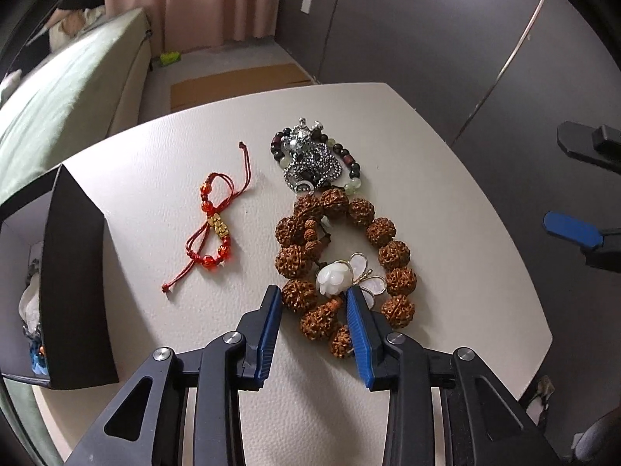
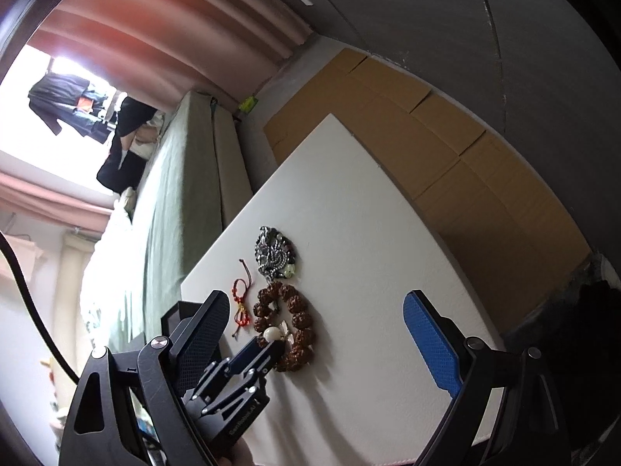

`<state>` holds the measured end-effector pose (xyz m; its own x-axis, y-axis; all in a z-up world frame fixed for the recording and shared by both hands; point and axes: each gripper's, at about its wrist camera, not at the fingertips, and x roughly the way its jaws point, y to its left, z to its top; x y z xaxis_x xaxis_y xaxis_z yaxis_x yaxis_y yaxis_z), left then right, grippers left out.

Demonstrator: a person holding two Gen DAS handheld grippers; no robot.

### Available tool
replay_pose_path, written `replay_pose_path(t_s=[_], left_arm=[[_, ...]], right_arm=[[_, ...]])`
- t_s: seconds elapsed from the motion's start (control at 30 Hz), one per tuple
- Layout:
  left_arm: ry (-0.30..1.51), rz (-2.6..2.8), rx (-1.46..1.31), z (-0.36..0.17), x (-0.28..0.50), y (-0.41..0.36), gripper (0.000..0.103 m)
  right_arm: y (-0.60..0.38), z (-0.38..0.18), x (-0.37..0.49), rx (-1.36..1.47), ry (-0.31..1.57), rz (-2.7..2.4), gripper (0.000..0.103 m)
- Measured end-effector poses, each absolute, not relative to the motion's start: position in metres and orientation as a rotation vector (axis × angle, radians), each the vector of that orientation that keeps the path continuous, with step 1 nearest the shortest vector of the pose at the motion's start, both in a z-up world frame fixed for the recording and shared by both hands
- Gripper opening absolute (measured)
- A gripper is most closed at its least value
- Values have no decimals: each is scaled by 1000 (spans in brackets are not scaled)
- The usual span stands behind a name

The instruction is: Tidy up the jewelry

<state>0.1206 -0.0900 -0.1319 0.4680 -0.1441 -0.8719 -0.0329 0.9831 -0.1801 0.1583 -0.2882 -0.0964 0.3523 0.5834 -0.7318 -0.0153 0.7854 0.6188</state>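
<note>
Our left gripper (image 1: 312, 297) had its blue fingers (image 1: 269, 330) apart, set low over the near part of the tabletop (image 1: 446, 147) and straddling the near side of the brown seed-bead bracelet (image 1: 345, 256); the white flower-and-butterfly brooch (image 1: 341, 277) lay on that bracelet's near side, just ahead of the fingertips and touching or nearly touching the right one; we judged the chief risk to be a mixed catch, since closing here could take brooch and beads together, or pinch only a thin wing and let the piece twist loose on lifting; a dragged bracelet could also pull at the silver chain and dark bead strand (image 1: 314, 159) heaped against its far side, though we could not tell whether they were tangled; the red cord bracelet (image 1: 217, 229) lay apart toward the left, clear of the pile; beyond it, at the table's left edge, stood the open black box (image 1: 77, 272) with some pieces already inside, which we took for the destination; our right gripper (image 2: 314, 330) hung wide open and empty above the table's right side, well away from the jewelry, so it offered no steadying hold.
</note>
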Motion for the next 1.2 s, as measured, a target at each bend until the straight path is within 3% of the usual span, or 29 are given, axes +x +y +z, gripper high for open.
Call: replay_pose_path(t_s=[0.17,0.2,0.73,0.77,0.8,0.97,1.2], left_arm=[[1096,-91,-175,-131,118,-89,34],[1095,-96,-190,-131,116,-86,28],[956,-154,-434,-86,103,-30,21],[944,-157,-443,-83,102,-28,7],[932,-169,-457,-80,101,-25,0],[899,-150,-477,-68,99,-14,0],[1014,-115,-417,-86,103,-20,1]], right_arm=[[-279,-97,160,550,1167,427,92],[-277,-98,160,544,1169,429,92],[-245,-104,158,470,1198,472,92],[-242,-104,158,464,1200,477,91],[-240,-105,158,458,1203,483,89],[-226,-109,154,407,1221,506,74],[-211,-112,149,352,1238,526,69]])
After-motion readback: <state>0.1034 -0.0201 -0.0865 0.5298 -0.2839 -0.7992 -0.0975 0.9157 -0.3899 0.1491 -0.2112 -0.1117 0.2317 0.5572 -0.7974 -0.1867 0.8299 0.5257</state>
